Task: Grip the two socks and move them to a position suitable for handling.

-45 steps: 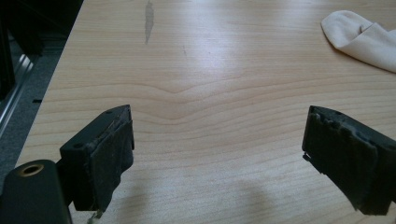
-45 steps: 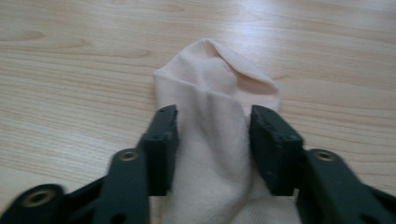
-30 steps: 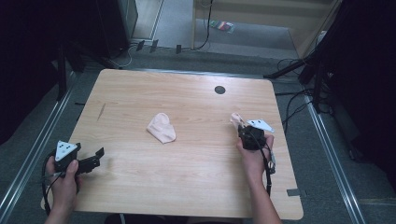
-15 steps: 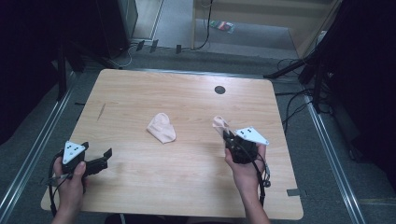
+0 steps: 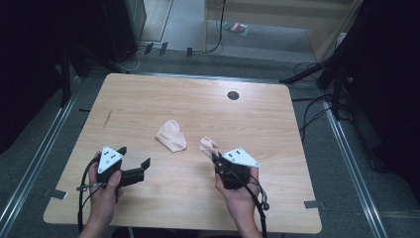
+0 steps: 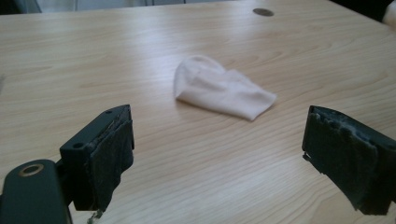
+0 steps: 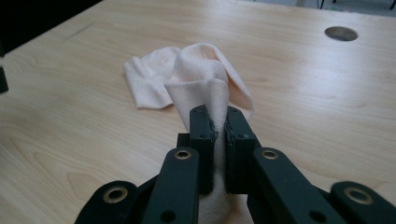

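The held sock is pinched in the right gripper, jaws clamped tight on its bunched lower end; the cloth rises past the pads and droops away from the hand, toward the table's middle. A second ago this sock and gripper were near the right edge; they have since come leftward across the board and now sit right of centre, close to the flat sock. That flat sock has not shifted: it lies at the table's middle, its long axis running from far-left to near-right in the high view, rounded toe toward the far side in the left gripper view.

The left gripper has also drawn inward from the near-left corner, and its jaws stand wide apart with bare wood between them, the flat sock ahead of them and well clear.

The table is open wood all round both socks: broad free strips to the far edge, the left edge and the right edge. A round hole sits near the far edge, well apart from the socks.
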A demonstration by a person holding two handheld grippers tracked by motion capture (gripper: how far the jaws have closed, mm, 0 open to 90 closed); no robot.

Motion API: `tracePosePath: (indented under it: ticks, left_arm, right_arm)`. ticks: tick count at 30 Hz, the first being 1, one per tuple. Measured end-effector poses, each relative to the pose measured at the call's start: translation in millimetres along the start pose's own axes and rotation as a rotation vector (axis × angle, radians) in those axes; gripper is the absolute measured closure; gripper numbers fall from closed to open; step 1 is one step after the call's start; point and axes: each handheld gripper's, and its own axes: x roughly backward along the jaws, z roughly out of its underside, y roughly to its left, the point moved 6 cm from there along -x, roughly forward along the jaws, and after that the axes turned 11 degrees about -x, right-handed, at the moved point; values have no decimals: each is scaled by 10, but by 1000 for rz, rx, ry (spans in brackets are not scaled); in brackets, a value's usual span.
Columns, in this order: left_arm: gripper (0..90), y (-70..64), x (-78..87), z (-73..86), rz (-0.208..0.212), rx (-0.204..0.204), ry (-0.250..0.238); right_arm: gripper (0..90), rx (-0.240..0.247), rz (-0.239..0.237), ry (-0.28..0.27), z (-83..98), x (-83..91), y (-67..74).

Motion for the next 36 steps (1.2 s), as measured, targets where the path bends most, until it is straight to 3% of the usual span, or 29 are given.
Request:
tracePosePath:
  ticks: [3,5,6,7,9,17,20,22,24,25,26,27,28,29,31,32,33,34,36]
  left_arm:
    - [99,-85,-41,-45,20,11,-13]
    - [99,-233,-111,-55,52,-14,-5]
    - [99,-233,-111,-55,52,-14,-5]
    - [99,-327,-152,-24,83,-37,8]
    - [99,-384,-179,26,118,-23,10]
    - [99,-449,-209,156,192,-20,6]
    - [101,-458,-238,171,194,-26,14]
    - [101,-448,-256,179,200,-26,16]
    - [101,-424,-256,185,192,-28,19]
    - [101,-412,-252,188,188,-28,20]
    - [101,-412,-252,188,188,-28,20]
    - [101,-386,-235,192,182,-30,20]
    - [101,-386,-235,192,182,-30,20]
    - [101,-360,-220,194,175,-26,16]
    - [101,-336,-215,200,170,-19,17]
    - [101,-336,-215,200,170,-19,17]
    - [101,-314,-216,205,168,-18,20]
    - [101,-314,-216,205,168,-18,20]
    - [102,-310,-224,210,167,-13,21]
  right_arm:
    - [851,8,-7,16,84,-56,55]
    - [850,31,-20,52,224,-149,150]
    - [850,31,-20,52,224,-149,150]
    - [850,46,-19,64,295,-200,192]
    - [850,55,-21,74,348,-234,221]
    - [850,73,-34,103,547,-331,335]
    - [850,84,-36,119,614,-370,362]
    - [791,71,-54,124,670,-421,386]
    - [598,55,-75,126,652,-439,393]
    - [545,31,-103,122,615,-419,394]
    - [545,31,-103,122,615,-419,394]
    - [518,-13,-138,85,486,-318,337]
    - [518,-13,-138,85,486,-318,337]
    - [537,-50,-130,48,347,-199,192]
    - [573,-72,-114,36,264,-97,17]
    - [573,-72,-114,36,264,-97,17]
    - [602,-75,-94,53,263,-26,-136]
    - [602,-75,-94,53,263,-26,-136]
    - [630,-90,-99,104,376,-8,-250]
